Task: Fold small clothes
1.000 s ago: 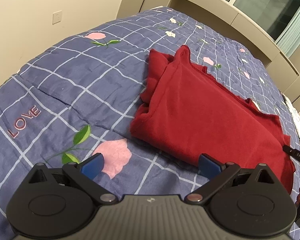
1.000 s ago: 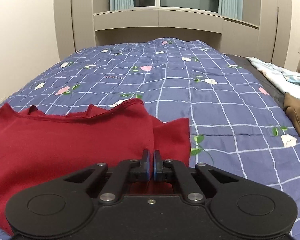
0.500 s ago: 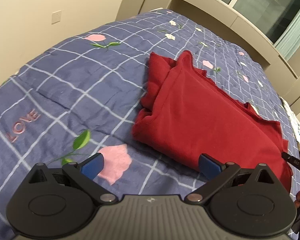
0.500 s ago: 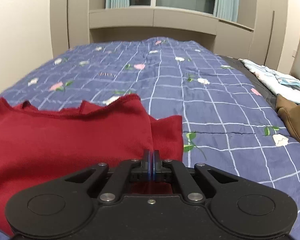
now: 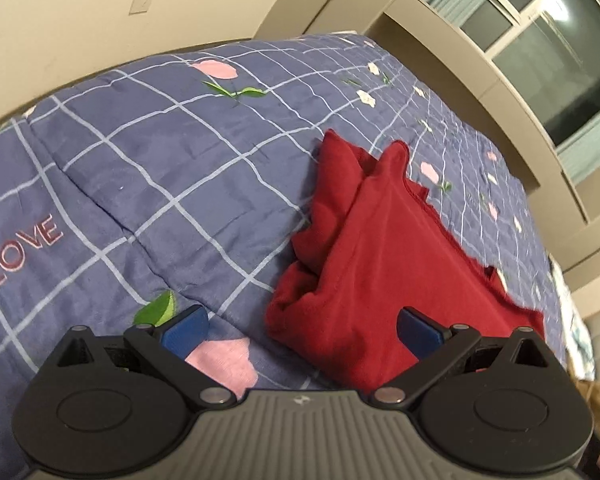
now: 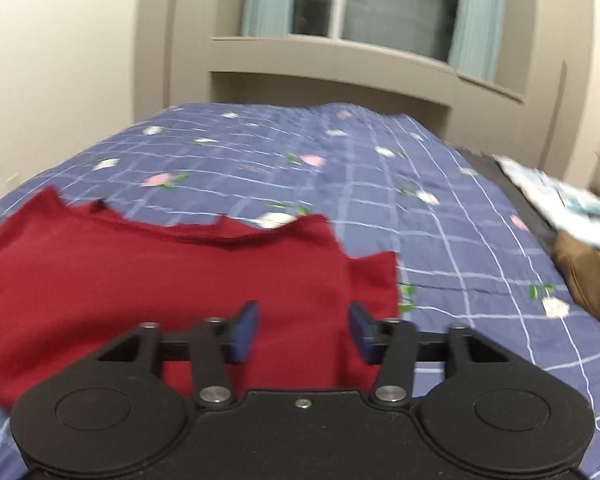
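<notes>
The left gripper [image 5: 300, 330] hangs low over the blue checked quilt [image 5: 148, 168]. Its jaws stand wide apart, as they did a second ago, and hold nothing; one blue pad is over a pink flower print, the other is over the near edge of the red garment [image 5: 384, 256]. In this view the garment now looks closer than before, so I judge that this gripper has moved in toward the near left corner.

The bigger change is on the right. The right gripper [image 6: 304, 334] was closed on the red cloth half a second ago; now its jaws are well open and empty, and the red garment [image 6: 160, 280] lies flat on the quilt [image 6: 440, 240] under and in front of them. The picture is blurred, so the hand is probably moving. I judge that one fold is just finished and released, and that another fold may follow.

The garment lies folded, in several layers, on the left half of the bed. Its long axis runs from left to right across the right wrist view. The stitched, wavy edge points toward the window [image 6: 396, 0], and the bunched thick end points to the left. At the far right lie a brown cloth [image 6: 592, 276] and a light patterned cloth [image 6: 560, 204].
</notes>
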{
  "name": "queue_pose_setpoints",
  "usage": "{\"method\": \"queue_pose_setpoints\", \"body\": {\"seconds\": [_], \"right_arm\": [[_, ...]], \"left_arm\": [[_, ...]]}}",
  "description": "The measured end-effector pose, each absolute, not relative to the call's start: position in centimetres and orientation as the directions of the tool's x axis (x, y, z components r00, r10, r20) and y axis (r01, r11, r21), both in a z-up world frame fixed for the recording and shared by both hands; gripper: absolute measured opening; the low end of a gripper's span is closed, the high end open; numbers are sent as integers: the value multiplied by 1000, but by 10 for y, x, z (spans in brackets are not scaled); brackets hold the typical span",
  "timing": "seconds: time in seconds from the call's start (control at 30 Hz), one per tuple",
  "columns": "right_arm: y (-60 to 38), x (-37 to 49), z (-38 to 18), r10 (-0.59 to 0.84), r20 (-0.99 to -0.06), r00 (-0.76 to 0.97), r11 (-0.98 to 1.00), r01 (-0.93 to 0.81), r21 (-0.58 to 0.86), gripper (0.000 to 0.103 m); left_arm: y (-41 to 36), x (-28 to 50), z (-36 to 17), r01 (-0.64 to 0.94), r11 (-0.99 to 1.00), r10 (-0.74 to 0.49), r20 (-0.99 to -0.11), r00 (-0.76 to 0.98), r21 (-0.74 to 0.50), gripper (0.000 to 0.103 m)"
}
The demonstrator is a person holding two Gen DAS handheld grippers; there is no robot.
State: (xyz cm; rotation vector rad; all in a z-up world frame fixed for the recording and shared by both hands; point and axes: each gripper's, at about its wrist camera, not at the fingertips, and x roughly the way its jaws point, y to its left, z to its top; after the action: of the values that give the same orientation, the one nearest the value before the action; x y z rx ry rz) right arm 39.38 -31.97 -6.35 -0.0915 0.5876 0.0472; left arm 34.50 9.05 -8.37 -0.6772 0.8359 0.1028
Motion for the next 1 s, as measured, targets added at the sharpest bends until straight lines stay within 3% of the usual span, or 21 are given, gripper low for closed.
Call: {"method": "queue_pose_setpoints", "body": {"seconds": [0.13,0.3,0.47,0.6,0.9,0.97,1.0], "right_arm": [[-286,376,-67,105,-541,834,983,-170,-71,85],[-236,363,-75,141,-508,850,962,-238,-131,102],[-206,358,-87,83,-480,873,947,-220,-236,102],[-203,360,-104,52,-510,859,939,-216,-269,102],[-191,356,-116,6,-491,871,926,-190,-325,102],[-191,354,-116,1,-483,876,923,-186,-336,102],[-191,354,-116,1,-482,876,924,-186,-335,102]], "left_arm": [[89,346,-83,-350,776,-171,-709,685,-525,102],[80,346,-79,-295,782,-207,-675,708,-549,102],[77,354,-84,-296,778,-215,-676,704,-555,94],[83,353,-89,-324,744,-210,-665,717,-585,89],[91,360,-96,-367,654,-228,-635,738,-661,97],[92,363,-97,-375,649,-226,-639,736,-662,92],[93,365,-96,-382,649,-221,-644,733,-657,85]]}}
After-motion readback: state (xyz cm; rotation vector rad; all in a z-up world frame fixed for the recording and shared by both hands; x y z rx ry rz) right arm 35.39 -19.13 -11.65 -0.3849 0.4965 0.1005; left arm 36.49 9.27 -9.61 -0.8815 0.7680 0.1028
